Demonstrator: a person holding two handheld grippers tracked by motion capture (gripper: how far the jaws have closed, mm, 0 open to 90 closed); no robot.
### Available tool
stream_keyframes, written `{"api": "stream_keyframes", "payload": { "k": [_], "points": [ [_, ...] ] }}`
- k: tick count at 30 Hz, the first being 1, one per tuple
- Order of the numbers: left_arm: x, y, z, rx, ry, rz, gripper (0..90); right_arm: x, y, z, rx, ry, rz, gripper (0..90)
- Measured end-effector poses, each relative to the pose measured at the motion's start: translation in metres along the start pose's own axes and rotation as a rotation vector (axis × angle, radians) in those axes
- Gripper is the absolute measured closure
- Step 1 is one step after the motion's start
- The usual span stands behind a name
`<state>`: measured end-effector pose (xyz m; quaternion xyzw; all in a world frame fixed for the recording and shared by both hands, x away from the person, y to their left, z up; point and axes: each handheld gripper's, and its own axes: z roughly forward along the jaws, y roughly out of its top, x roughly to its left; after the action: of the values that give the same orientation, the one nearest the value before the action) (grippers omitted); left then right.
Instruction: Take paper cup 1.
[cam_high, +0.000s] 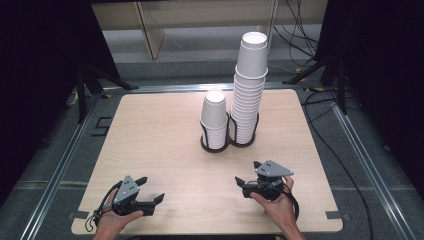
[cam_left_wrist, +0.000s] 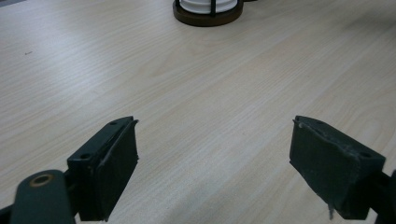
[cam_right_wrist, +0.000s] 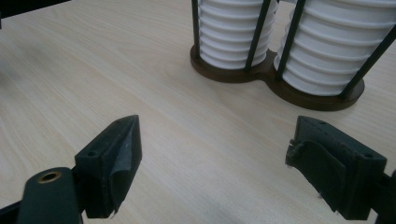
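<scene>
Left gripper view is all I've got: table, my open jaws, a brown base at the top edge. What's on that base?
Observer: Two stacks of white paper cups in a dark double holder; the short stack stands left in the high view.
Operator: And the other stack?
Observer: The tall stack on the right rises well above the short one.
Operator: Where's the right hand-held gripper?
Observer: The right hand-held gripper sits low at the near table edge, jaws open and empty, in front of the holder. Its own view shows both stacks close.
</scene>
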<state>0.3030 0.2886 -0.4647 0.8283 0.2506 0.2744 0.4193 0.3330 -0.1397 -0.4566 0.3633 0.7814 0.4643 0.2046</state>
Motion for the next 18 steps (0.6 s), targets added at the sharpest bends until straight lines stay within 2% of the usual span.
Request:
{"api": "stream_keyframes", "payload": {
  "k": [3,5,8,11,13,14,15,16,17,18],
  "points": [
    [0.0,0.0,0.0,0.0,0.001,0.0,14.9,-0.0013,-0.0002,0.0006,-0.001,-0.006,-0.013,17.0],
    [0.0,0.0,0.0001,0.0,0.0,0.001,15.0,-0.0007,-0.0005,0.0007,0.012,0.003,0.009,17.0],
    [-0.0001,0.0,0.0002,-0.001,0.0,0.0,15.0,-0.002,0.0,0.0005,0.008,-0.004,-0.003,17.1],
    [0.0007,-0.0001,-0.0002,0.005,0.0,0.008,14.9,-0.0018,0.0006,0.0008,0.008,-0.002,0.009,17.2],
    [0.0006,-0.0002,-0.0001,0.004,-0.001,0.007,14.9,-0.0031,0.001,0.0014,-0.001,-0.011,-0.008,17.3],
    [0.0007,0.0001,-0.0009,0.015,0.0,0.01,14.9,-0.0014,0.0012,0.0013,0.01,0.005,0.024,17.3],
    [0.0008,0.0003,-0.0012,0.018,0.0,0.012,14.9,-0.0011,0.0017,0.0013,0.011,0.006,0.03,17.3],
    [0.0009,0.0002,-0.0009,0.015,0.0,0.01,15.0,-0.0026,0.0026,0.0013,-0.001,-0.003,0.008,17.3],
    [0.0009,0.0003,-0.0008,0.014,0.001,0.009,14.9,-0.0016,0.0032,0.002,-0.001,0.006,0.023,17.3],
    [0.0009,0.0003,-0.0006,0.013,0.002,0.008,14.9,-0.0033,0.0042,0.0023,-0.011,-0.008,-0.001,17.3]
  ]
}}
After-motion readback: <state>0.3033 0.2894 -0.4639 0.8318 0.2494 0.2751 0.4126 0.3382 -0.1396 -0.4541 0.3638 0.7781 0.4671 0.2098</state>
